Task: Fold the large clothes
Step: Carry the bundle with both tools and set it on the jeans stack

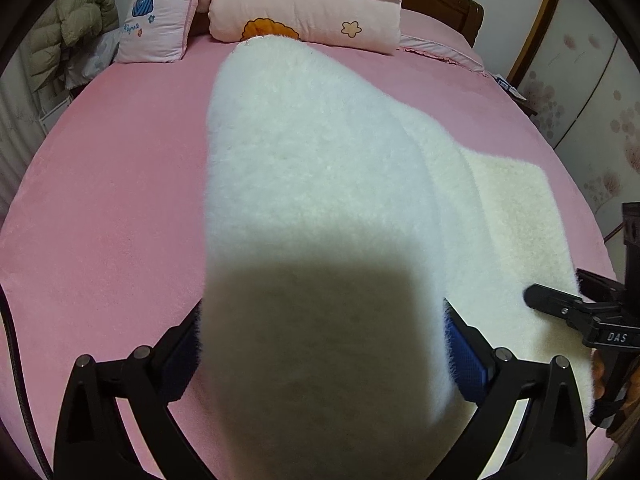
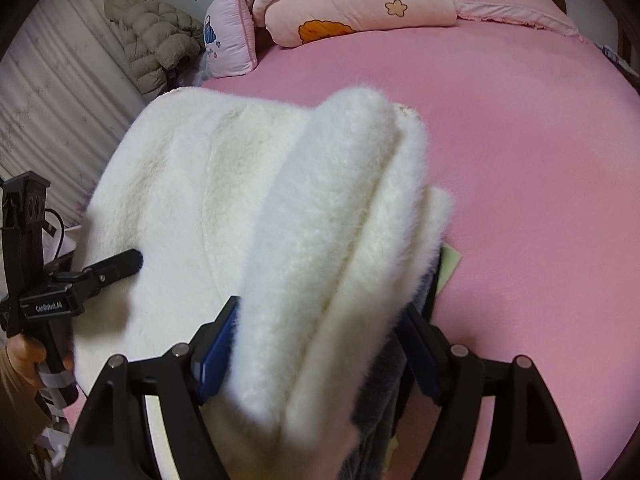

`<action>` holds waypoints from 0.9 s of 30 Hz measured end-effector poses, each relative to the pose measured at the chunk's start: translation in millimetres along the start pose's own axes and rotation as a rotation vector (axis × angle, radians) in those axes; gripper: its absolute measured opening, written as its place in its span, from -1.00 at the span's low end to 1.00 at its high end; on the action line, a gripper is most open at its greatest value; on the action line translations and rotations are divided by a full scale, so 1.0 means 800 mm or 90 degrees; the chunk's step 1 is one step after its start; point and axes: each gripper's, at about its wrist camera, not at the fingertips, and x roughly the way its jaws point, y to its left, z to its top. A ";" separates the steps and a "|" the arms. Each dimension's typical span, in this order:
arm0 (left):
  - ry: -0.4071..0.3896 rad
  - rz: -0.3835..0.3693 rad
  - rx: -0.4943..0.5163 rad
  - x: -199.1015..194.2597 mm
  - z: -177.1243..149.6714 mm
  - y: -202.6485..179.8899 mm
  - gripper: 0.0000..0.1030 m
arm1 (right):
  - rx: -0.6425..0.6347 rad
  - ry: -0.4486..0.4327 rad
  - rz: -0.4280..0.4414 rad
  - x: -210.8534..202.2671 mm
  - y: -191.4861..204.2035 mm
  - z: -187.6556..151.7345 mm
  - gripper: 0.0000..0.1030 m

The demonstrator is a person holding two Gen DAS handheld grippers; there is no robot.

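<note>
A white fluffy garment (image 1: 320, 160) lies lengthwise on the pink bed sheet (image 1: 100, 200), folded into a long strip. My left gripper (image 1: 322, 312) stands wide open astride its near end, with the fur filling the gap between the blue pads. In the right wrist view, my right gripper (image 2: 320, 308) is open around a bunched fold of the same garment (image 2: 180, 200); fur brushes both pads. A grey lining (image 2: 380, 420) and a pale green tag (image 2: 450, 268) show under that fold. Each gripper appears at the edge of the other's view, resting over the garment.
Folded pink quilts (image 1: 304, 12) and a pink pillow (image 1: 156, 20) sit at the head of the bed. A beige puffer jacket (image 1: 76, 20) hangs at the left by the curtain. A flowered wardrobe (image 1: 580, 92) stands to the right. Pink sheet (image 2: 540, 160) stretches right of the garment.
</note>
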 end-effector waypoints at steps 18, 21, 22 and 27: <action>-0.011 0.149 -0.023 -0.077 -0.003 -0.037 1.00 | -0.005 -0.024 -0.147 -0.123 0.016 -0.030 0.45; 0.003 0.151 -0.045 -0.094 -0.009 -0.039 1.00 | 0.012 -0.026 -0.145 -0.137 0.020 -0.038 0.45; 0.005 0.156 -0.052 -0.099 -0.010 -0.040 1.00 | 0.018 -0.027 -0.143 -0.143 0.022 -0.041 0.45; 0.000 0.161 -0.093 -0.151 -0.041 -0.066 1.00 | 0.038 -0.035 -0.130 -0.185 0.035 -0.062 0.45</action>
